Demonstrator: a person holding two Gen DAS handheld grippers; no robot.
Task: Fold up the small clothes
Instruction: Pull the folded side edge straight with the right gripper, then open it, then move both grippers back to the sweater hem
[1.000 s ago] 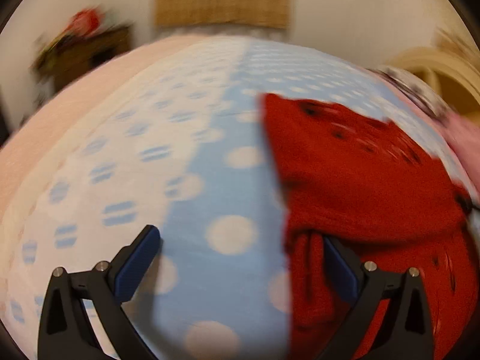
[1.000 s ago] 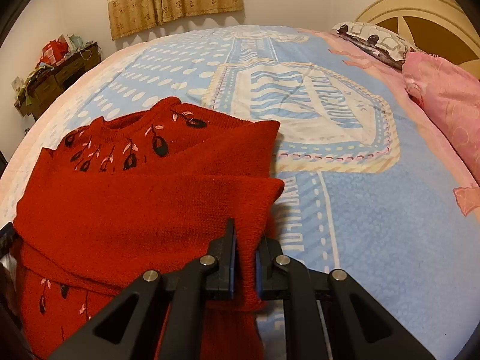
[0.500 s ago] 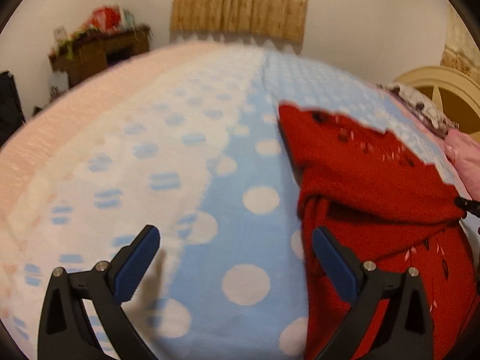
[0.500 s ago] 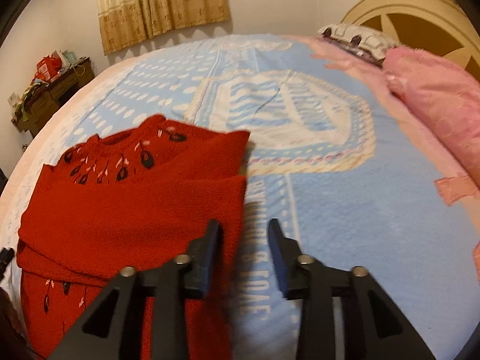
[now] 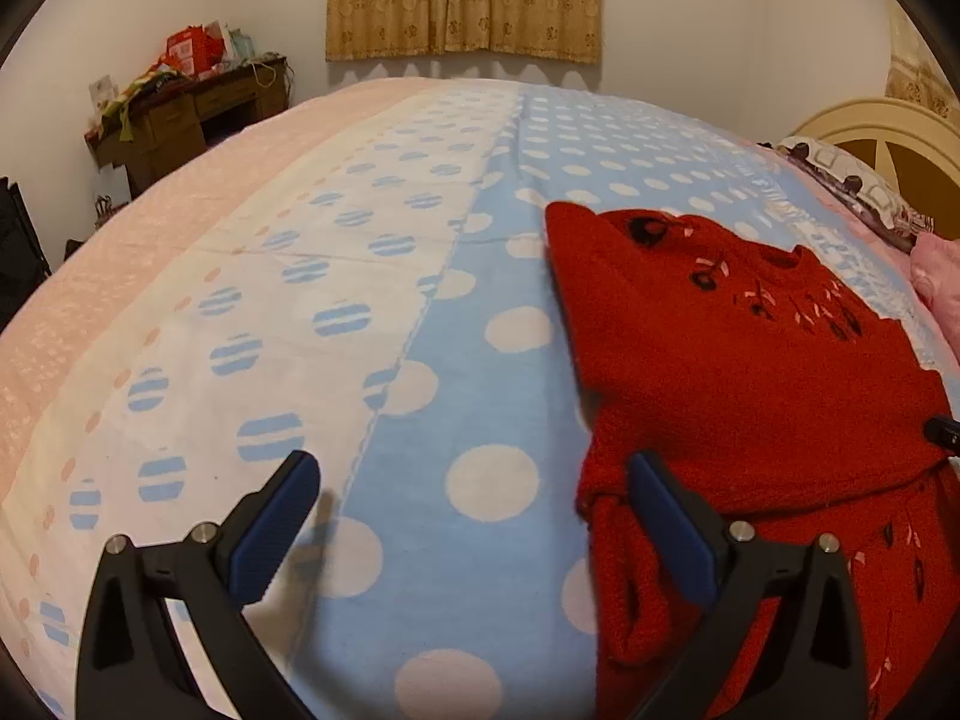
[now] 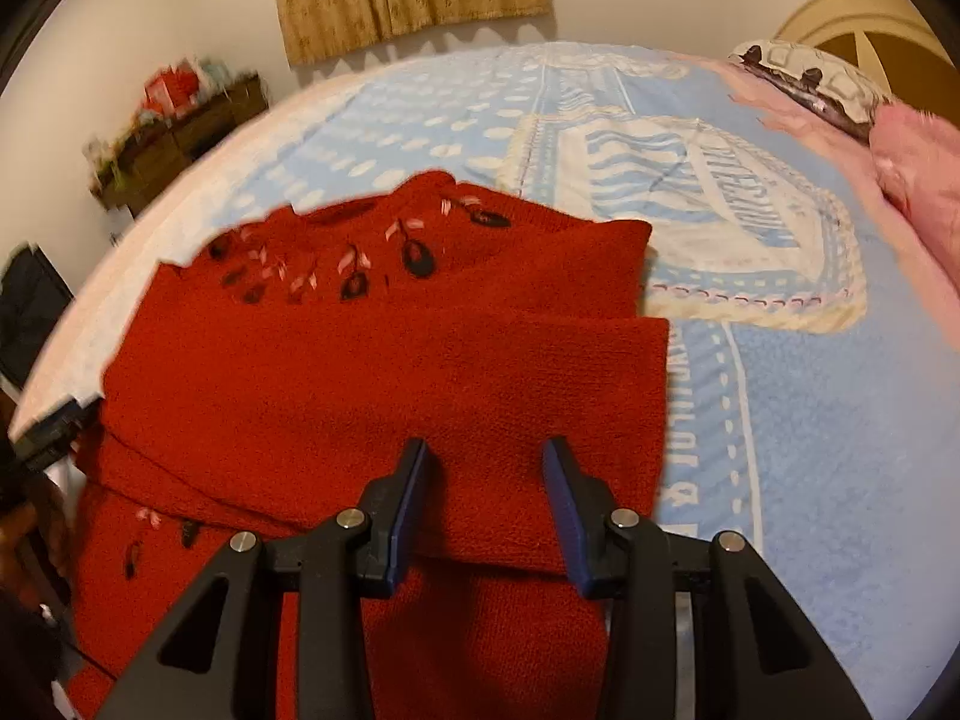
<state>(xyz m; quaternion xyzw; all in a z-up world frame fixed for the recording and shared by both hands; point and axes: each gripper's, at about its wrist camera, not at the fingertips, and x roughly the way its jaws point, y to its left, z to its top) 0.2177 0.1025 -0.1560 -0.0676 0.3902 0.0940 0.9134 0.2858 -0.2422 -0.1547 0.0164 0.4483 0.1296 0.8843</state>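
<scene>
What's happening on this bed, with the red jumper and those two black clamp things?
A person is folding a small red sweater on the bed's blue dotted blanket, with a handheld gripper in each hand. The sleeves already lie folded across the body. The right gripper has just opened its fingers and let the knit go; it now hangs open over the folded sleeve. The left gripper is wide open at the sweater's other edge, holding nothing. The sweater lies loose on the bed.

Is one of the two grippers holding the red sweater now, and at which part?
Nothing is held. Both grippers stand open over the red sweater: right gripper above the folded sleeve, left gripper at its edge.
</scene>
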